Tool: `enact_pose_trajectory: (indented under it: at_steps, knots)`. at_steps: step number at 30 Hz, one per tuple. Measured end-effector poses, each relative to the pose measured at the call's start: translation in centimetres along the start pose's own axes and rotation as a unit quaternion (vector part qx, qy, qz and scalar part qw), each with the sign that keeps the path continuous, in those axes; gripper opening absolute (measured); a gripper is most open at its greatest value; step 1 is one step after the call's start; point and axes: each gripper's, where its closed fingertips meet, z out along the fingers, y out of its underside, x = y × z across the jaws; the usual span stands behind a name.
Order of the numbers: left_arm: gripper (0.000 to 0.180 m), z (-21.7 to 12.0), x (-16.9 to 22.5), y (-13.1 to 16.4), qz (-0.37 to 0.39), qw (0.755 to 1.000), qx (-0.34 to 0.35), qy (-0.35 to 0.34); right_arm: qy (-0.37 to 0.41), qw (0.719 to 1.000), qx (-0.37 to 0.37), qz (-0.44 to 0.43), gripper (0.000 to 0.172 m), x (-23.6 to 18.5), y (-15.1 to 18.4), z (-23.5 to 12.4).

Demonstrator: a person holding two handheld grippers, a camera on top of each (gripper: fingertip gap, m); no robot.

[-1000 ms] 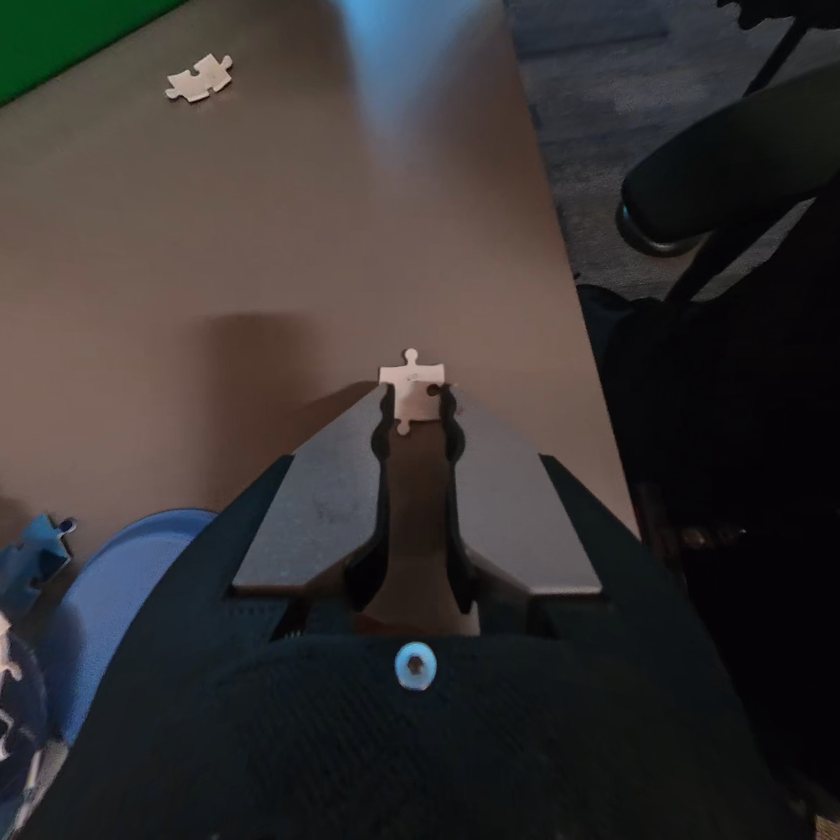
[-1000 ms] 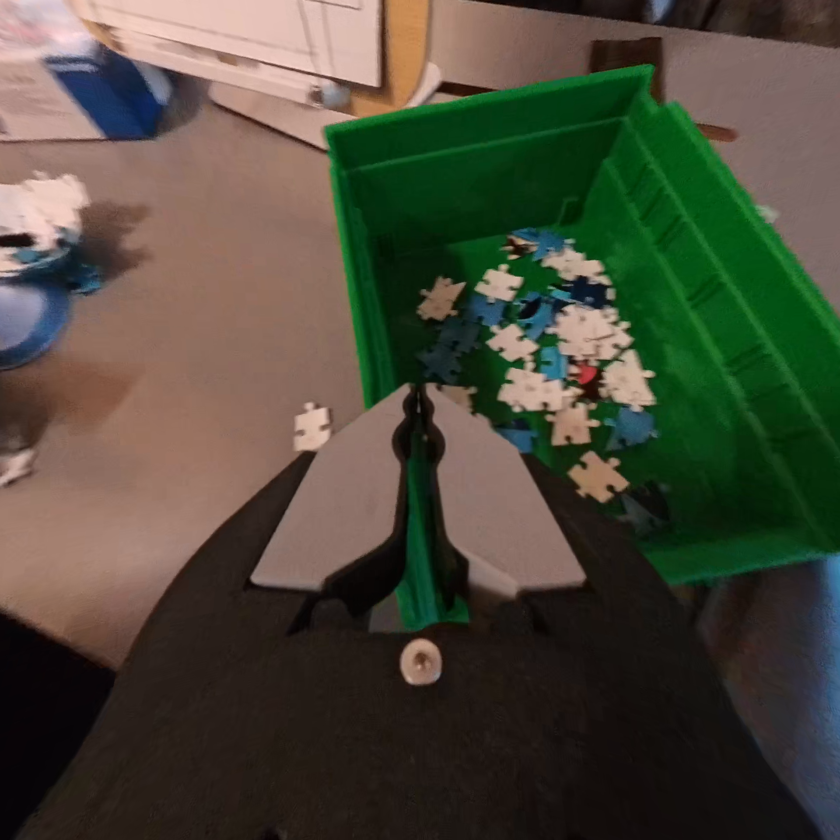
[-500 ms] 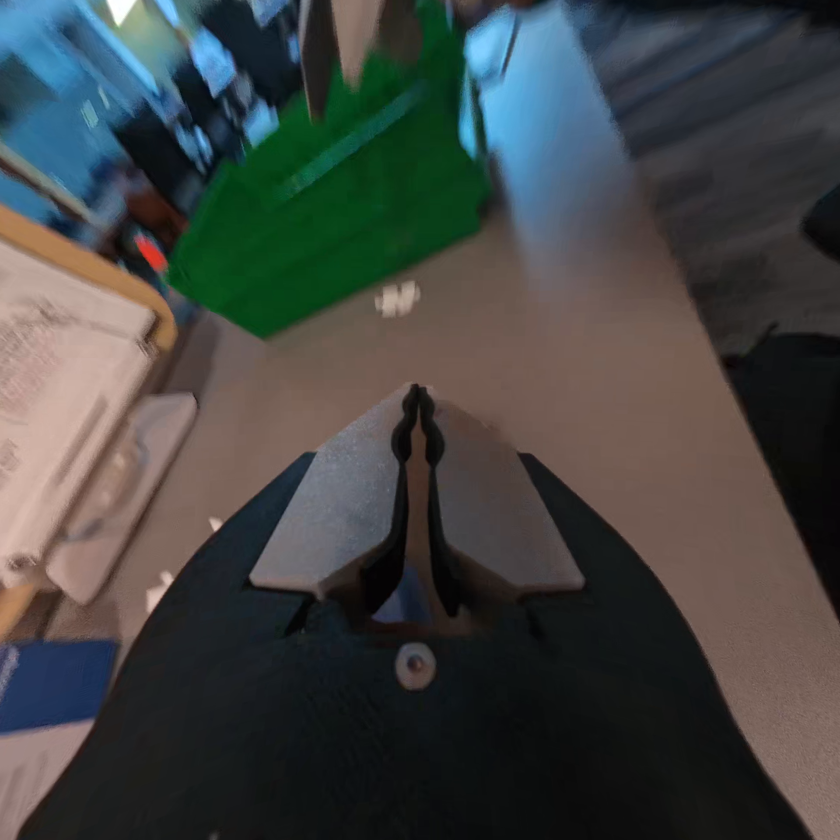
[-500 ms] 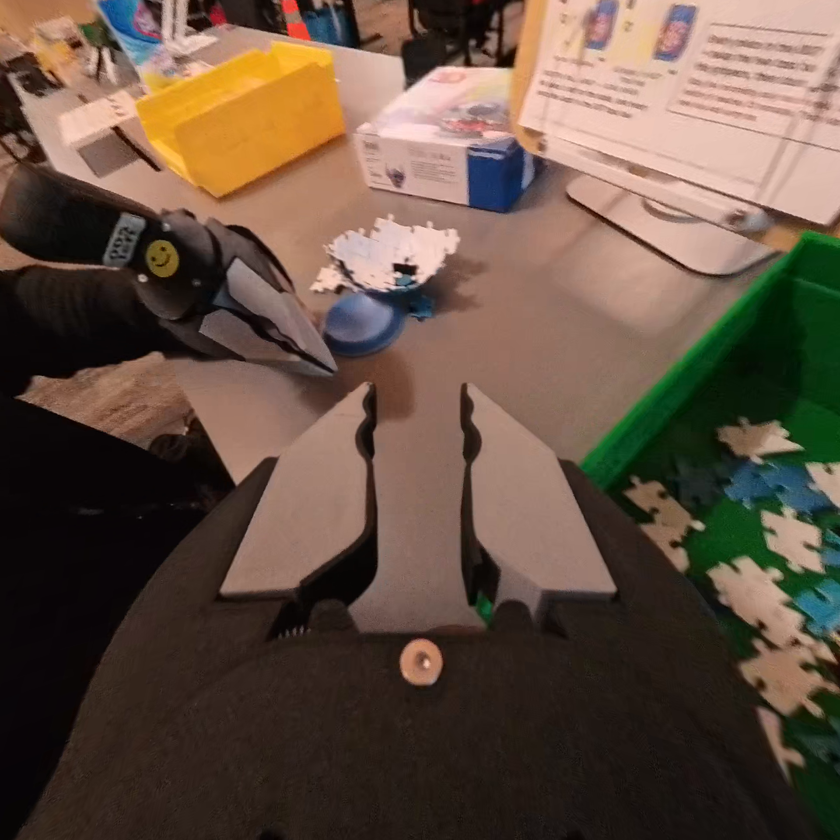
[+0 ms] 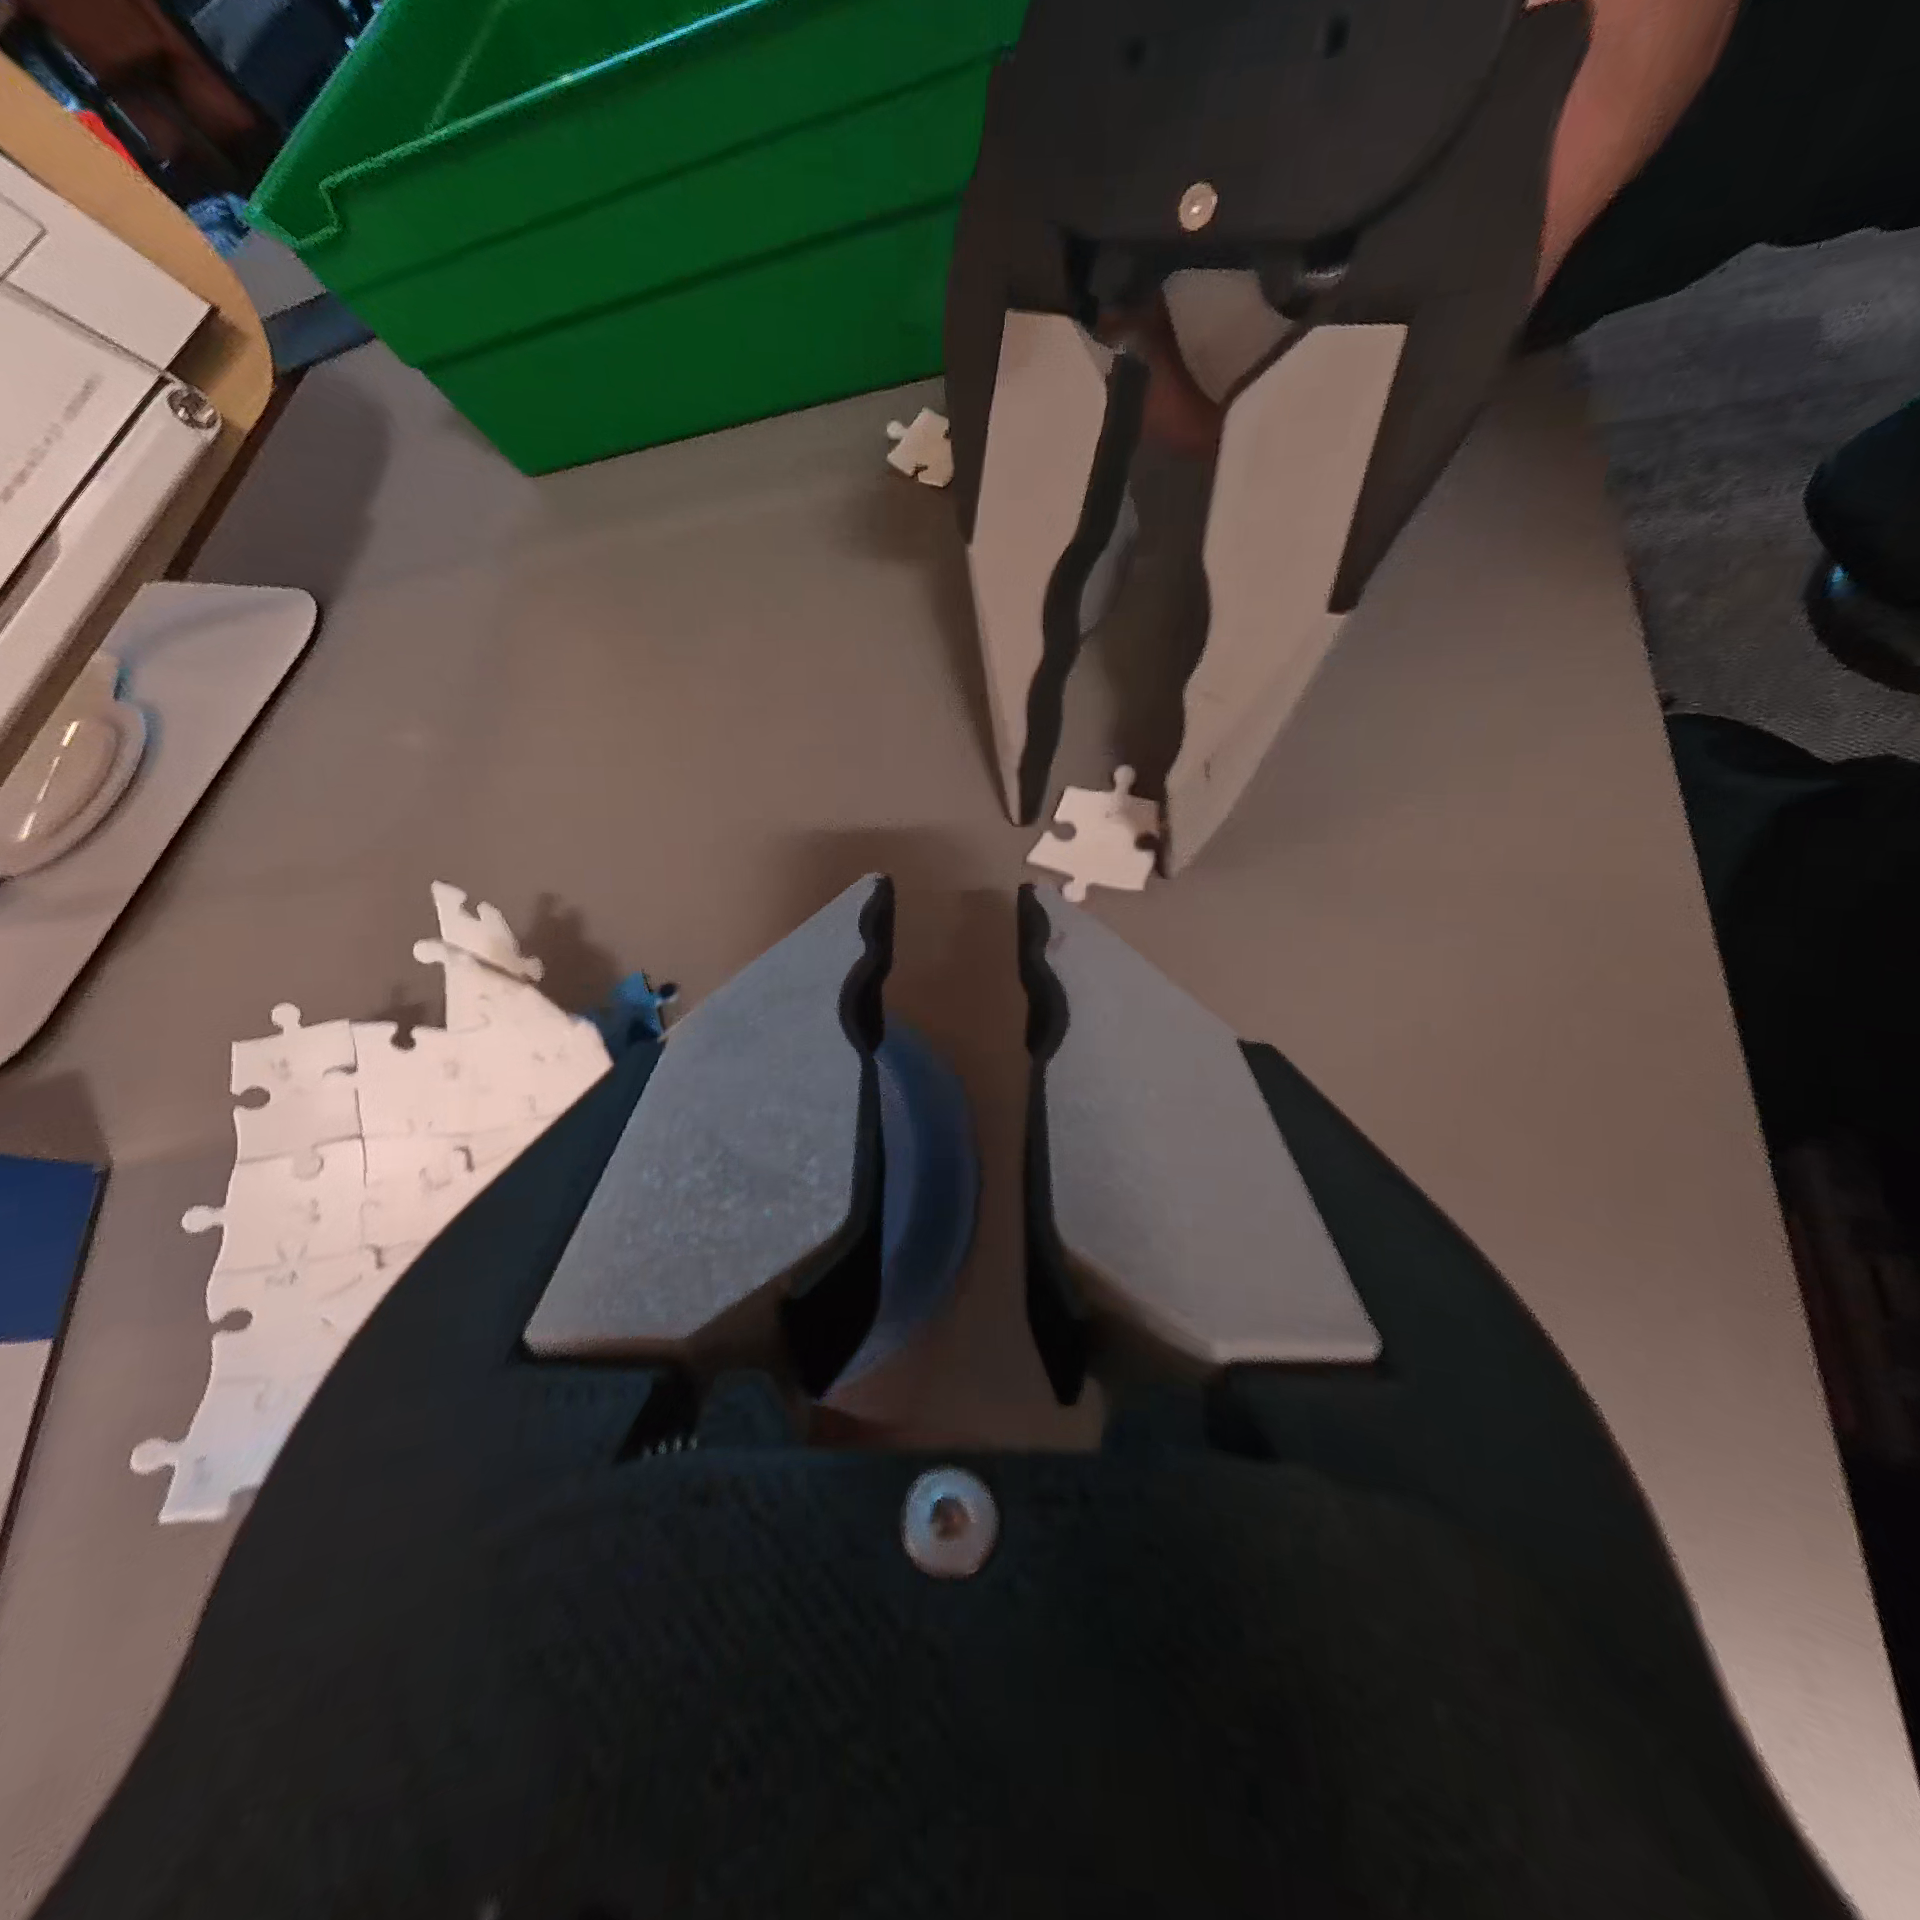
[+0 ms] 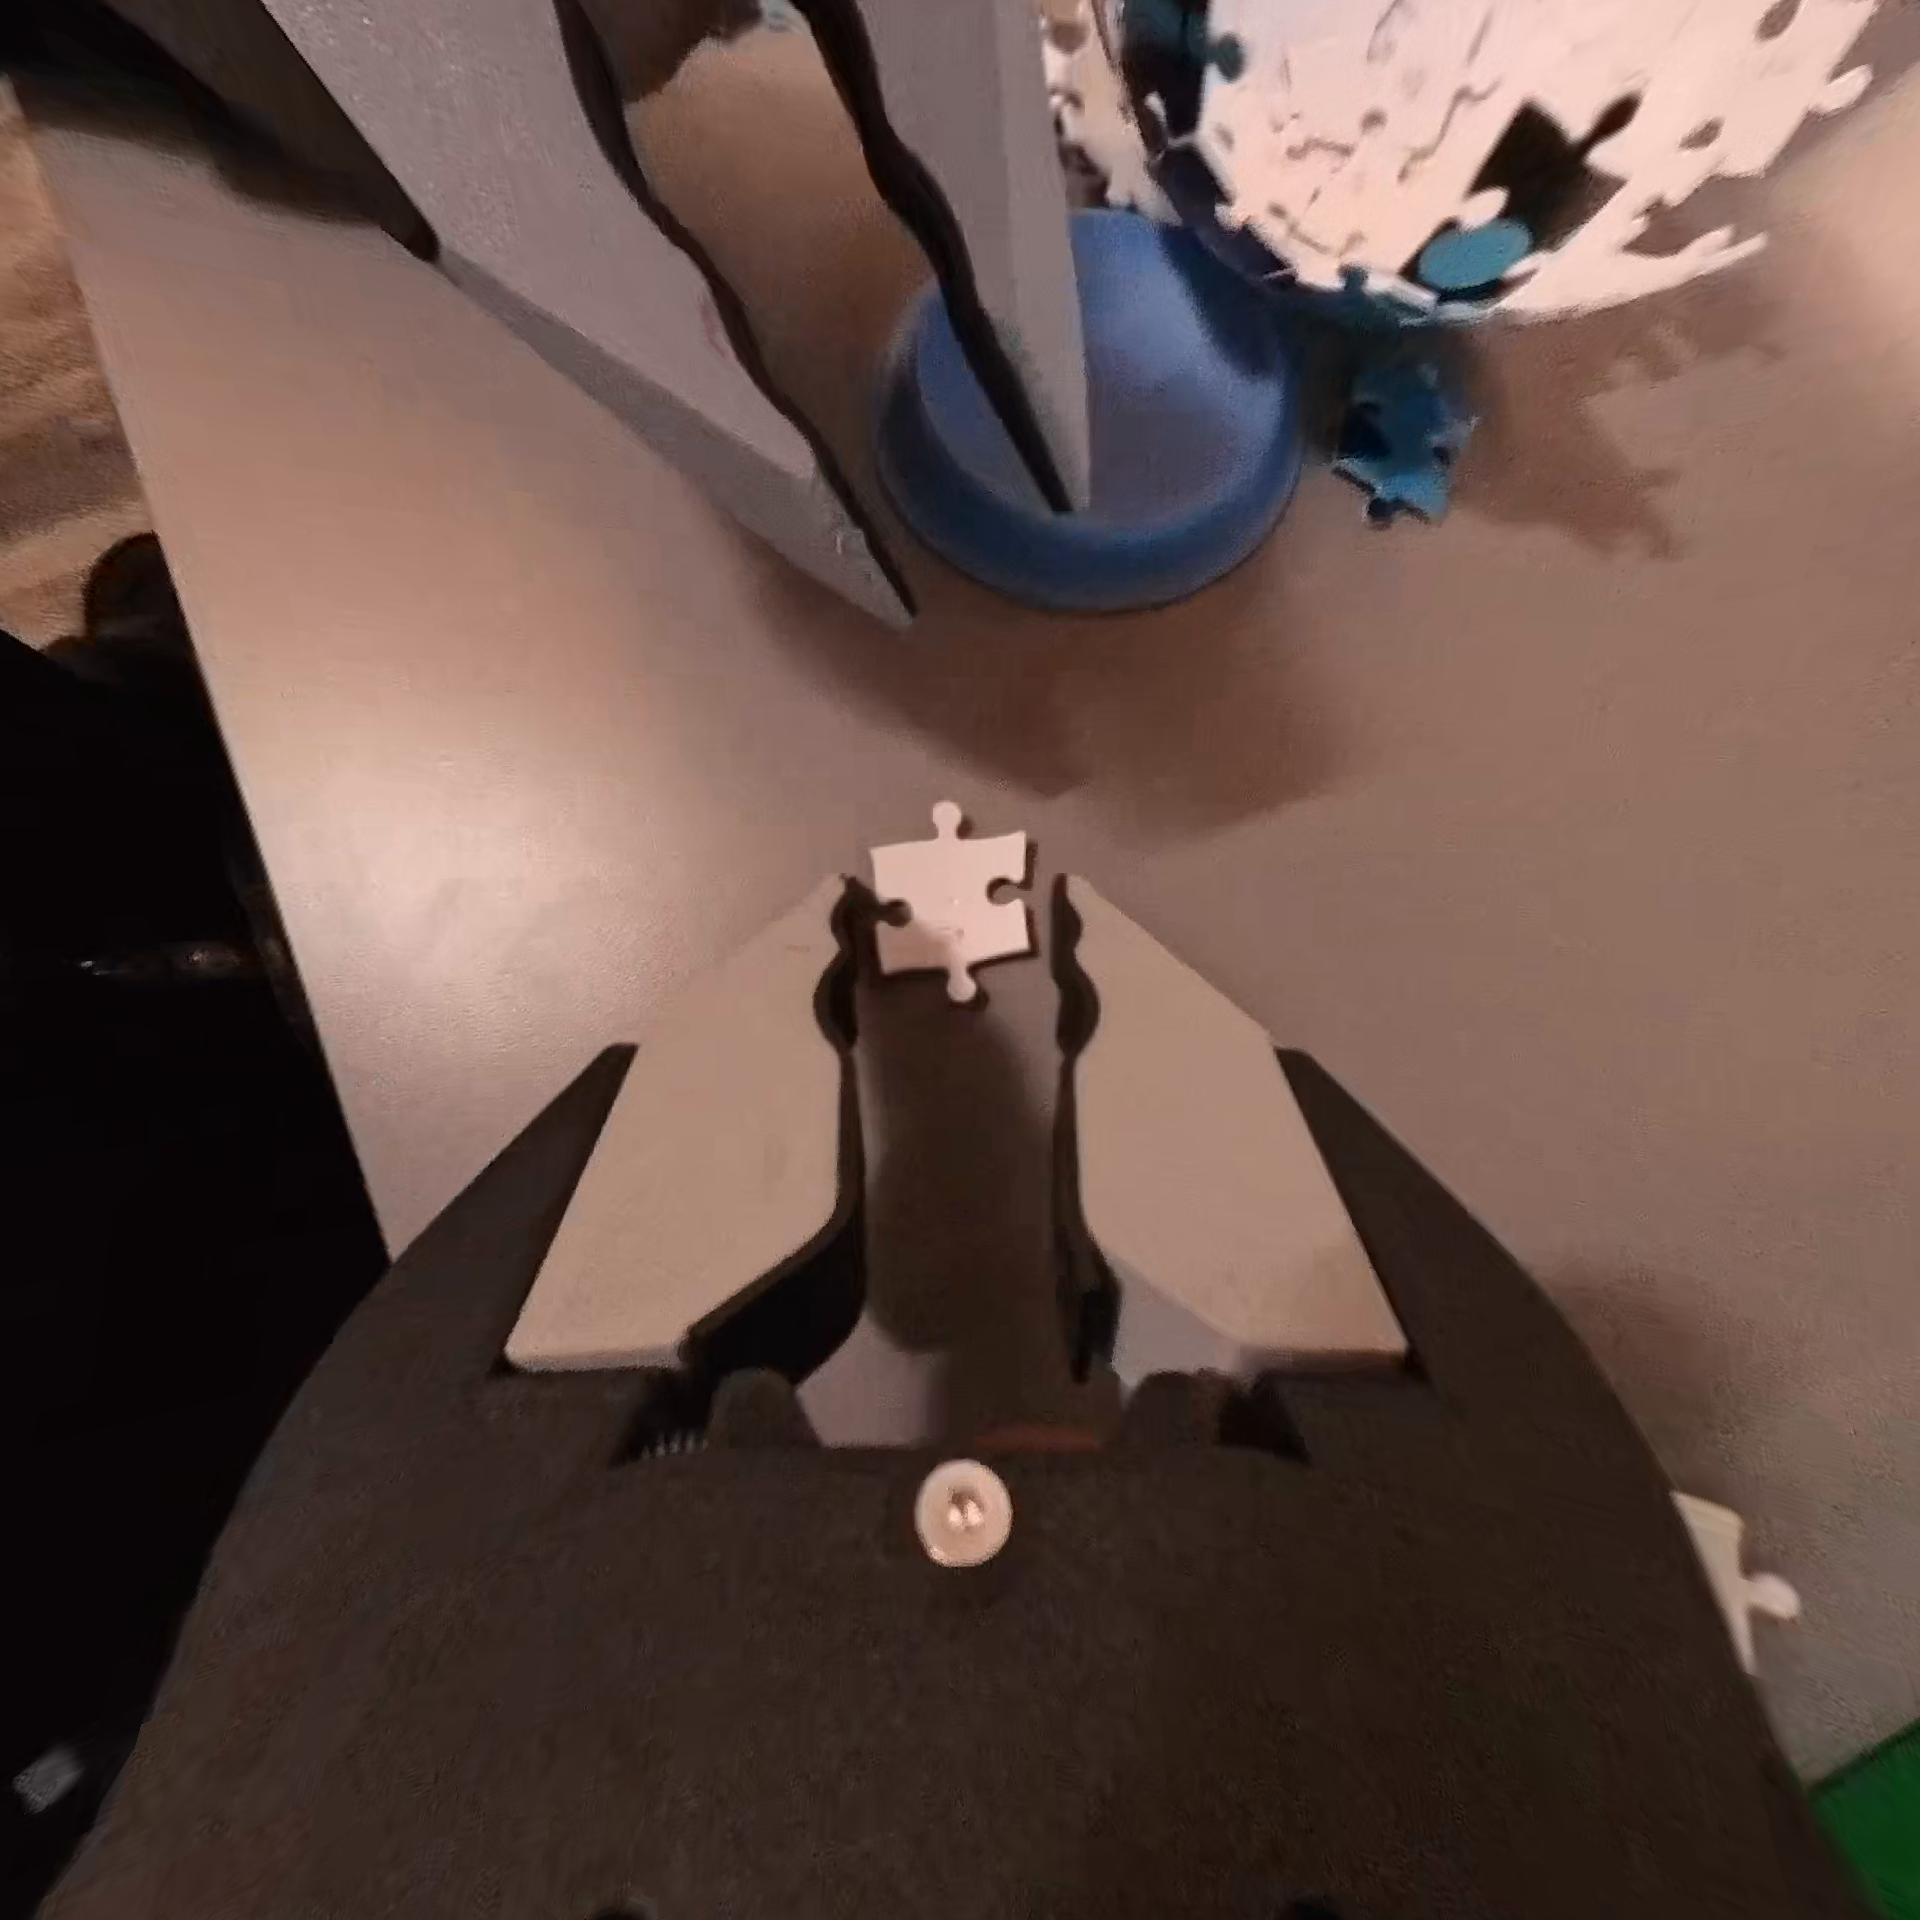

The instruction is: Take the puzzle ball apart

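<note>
— How's my feed looking on your end?
— Dim, warm indoor light. The table (image 6: 436, 831) has a pale sheen at left in the right wrist view, and a soft shadow at centre.
— Mine bends straight edges toward the corners; upper right of that view smears.
— Left wrist view looks sharper, dark at right.

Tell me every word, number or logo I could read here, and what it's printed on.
White sheet at the left edge: faint lines of print, too small and blurred to read.
Joined white puzzle pieces: faint grey marks, not legible.
Loose puzzle piece, green bin, left tool, right tool: no writing visible.
</note>
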Motion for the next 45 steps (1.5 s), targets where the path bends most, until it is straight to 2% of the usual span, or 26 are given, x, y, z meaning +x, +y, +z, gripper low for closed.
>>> enact_pose_trajectory:
  at_steps: [1,5,7,9,11,13,14,15,17,18,20,22,24,25,27,28,30,31,33,35,36,40,42,45]
  knots:
    - [0.021,-0.2,-0.1,0.2,-0.005,1.0,0.003,-0.001,-0.002,1.0,0.0,-0.001,0.025,0.0,-0.1,0.1]
    - [0.02,-0.8,-0.4,0.8,-0.017,1.0,0.016,-0.009,0.029,0.999,-0.006,-0.021,0.024,0.3,-0.7,-1.2]
    - [0.021,-1.0,-0.3,1.0,-0.019,1.0,0.018,-0.007,0.103,0.994,0.023,-0.021,0.024,2.8,-2.2,-5.3]
    - [0.02,-1.1,-0.3,1.2,-0.021,1.0,0.016,-0.008,0.206,0.977,0.064,0.003,0.024,7.2,-3.1,-12.2]
    - [0.02,-1.0,0.0,1.6,-0.024,1.0,0.011,-0.003,0.285,0.954,0.067,0.058,0.024,12.3,-1.2,-18.3]
    - [0.02,-1.0,0.1,1.9,-0.025,1.0,0.004,-0.003,0.306,0.945,0.021,0.112,0.025,16.1,2.8,-20.7]
    - [0.021,-1.0,0.2,1.9,-0.023,1.0,0.002,0.0,0.305,0.944,-0.006,0.129,0.025,17.4,4.7,-20.7]
    - [0.021,-1.0,0.2,1.9,-0.021,1.0,0.003,-0.002,0.306,0.941,-0.029,0.142,0.034,18.3,6.3,-20.5]
    - [0.021,-1.2,0.1,1.9,-0.019,1.0,0.004,-0.007,0.296,0.942,-0.044,0.15,0.046,18.3,7.0,-19.6]
    - [0.021,-1.3,0.0,1.9,-0.021,1.0,0.003,-0.008,0.275,0.951,-0.034,0.138,0.051,17.3,6.0,-18.9]
    - [0.021,-1.5,-0.1,2.0,-0.027,1.0,0.004,-0.01,0.237,0.967,-0.015,0.095,0.04,14.9,3.2,-17.5]
    - [0.021,-1.6,-0.2,1.9,-0.03,0.999,0.005,-0.011,0.185,0.981,-0.045,0.048,0.042,12.1,1.4,-15.1]
    - [0.021,-1.7,-0.1,1.9,-0.026,1.0,0.004,-0.012,0.18,0.978,-0.109,0.005,0.047,10.8,1.1,-13.2]
    - [0.021,-1.7,0.0,1.8,-0.022,1.0,0.004,-0.012,0.169,0.977,-0.131,-0.004,0.04,10.2,1.1,-12.0]
    - [0.021,-1.9,0.1,1.6,-0.016,1.0,0.005,-0.014,0.153,0.967,-0.204,0.025,0.029,9.6,2.9,-9.8]
    - [0.021,-2.0,0.2,1.5,-0.015,1.0,0.007,-0.013,0.157,0.954,-0.249,0.049,0.033,9.7,4.4,-9.1]
    - [0.021,-2.3,0.2,1.2,-0.014,1.0,0.013,-0.014,0.179,0.937,-0.284,0.096,0.04,10.2,6.0,-8.3]
    - [0.021,-2.4,0.3,1.0,-0.015,1.0,0.017,-0.013,0.205,0.928,-0.287,0.119,0.033,10.9,6.3,-8.5]
    - [0.021,-2.6,0.3,0.7,-0.017,1.0,0.023,-0.011,0.25,0.913,-0.282,0.155,0.037,11.9,6.3,-9.1]
    - [0.02,-2.8,0.4,0.5,-0.015,0.999,0.027,-0.011,0.268,0.903,-0.3,0.152,0.016,11.7,6.8,-9.3]
    - [0.02,-3.0,0.5,0.3,-0.014,0.999,0.03,-0.012,0.278,0.898,-0.307,0.146,0.016,11.6,6.9,-9.3]
    - [0.02,-3.4,0.8,-0.4,-0.005,0.999,0.042,-0.013,0.288,0.892,-0.301,0.173,0.046,11.3,7.7,-9.2]
    - [0.02,-3.7,0.8,-0.7,-0.005,0.999,0.049,-0.014,0.3,0.886,-0.281,0.217,0.052,12.2,8.6,-10.2]
    - [0.019,-4.0,0.8,-1.0,-0.009,0.998,0.059,-0.013,0.269,0.897,-0.225,0.27,0.053,12.4,9.0,-9.8]
